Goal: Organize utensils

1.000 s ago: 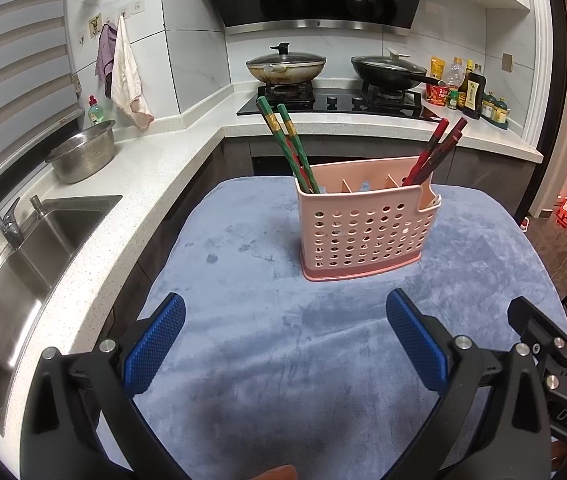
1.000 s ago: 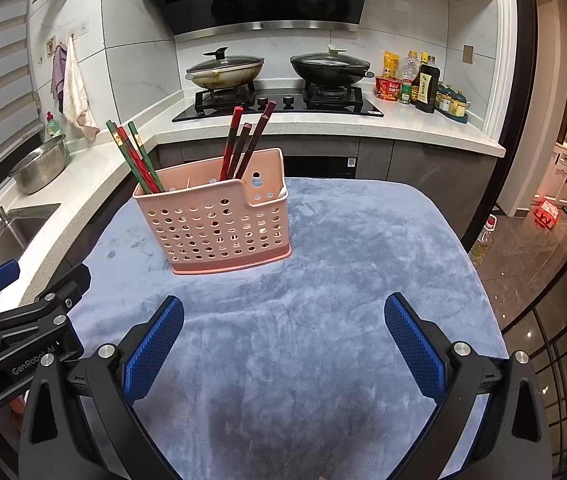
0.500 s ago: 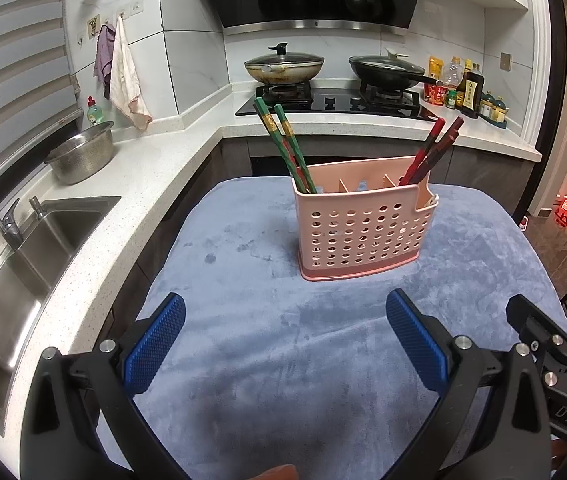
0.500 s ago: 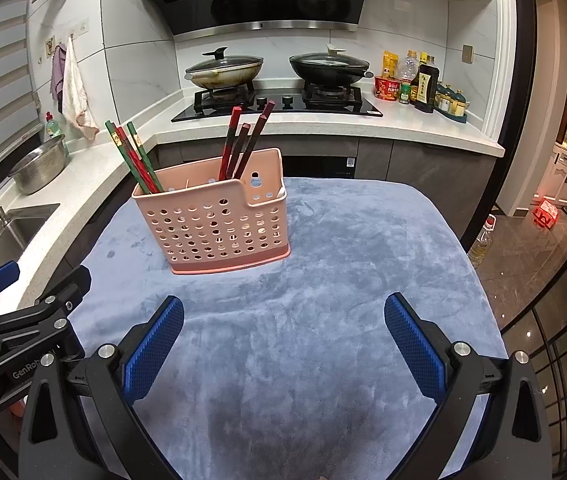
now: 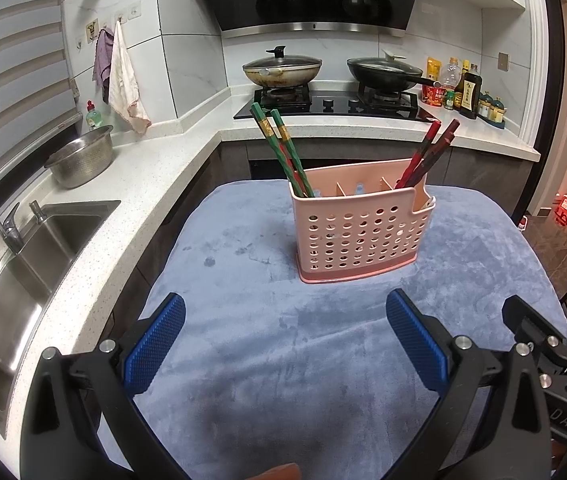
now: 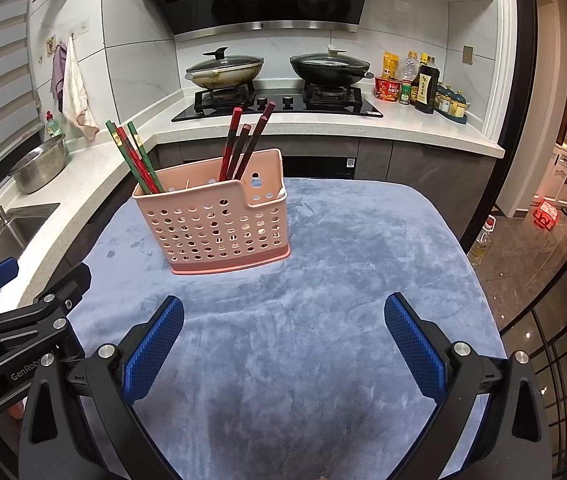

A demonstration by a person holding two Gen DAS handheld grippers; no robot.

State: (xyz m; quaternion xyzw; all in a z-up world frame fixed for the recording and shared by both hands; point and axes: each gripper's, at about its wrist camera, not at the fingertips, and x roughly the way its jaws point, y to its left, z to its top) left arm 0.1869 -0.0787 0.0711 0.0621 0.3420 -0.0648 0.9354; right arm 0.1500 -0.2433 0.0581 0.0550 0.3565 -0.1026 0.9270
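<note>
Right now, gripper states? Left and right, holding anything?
Left gripper: open, holding nothing, over the blue cloth.
Right gripper: open, holding nothing, short of the pink basket.

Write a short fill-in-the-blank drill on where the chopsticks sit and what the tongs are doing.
1. The green chopsticks stand in the ____ end compartment of the pink caddy, seen from the tongs.
2. The red chopsticks lean in the ____ end.
3. The left tongs and right tongs are both ____, holding nothing.
4. The caddy stands on a ____ cloth.

Missing words: left; right; open; blue-grey
</note>
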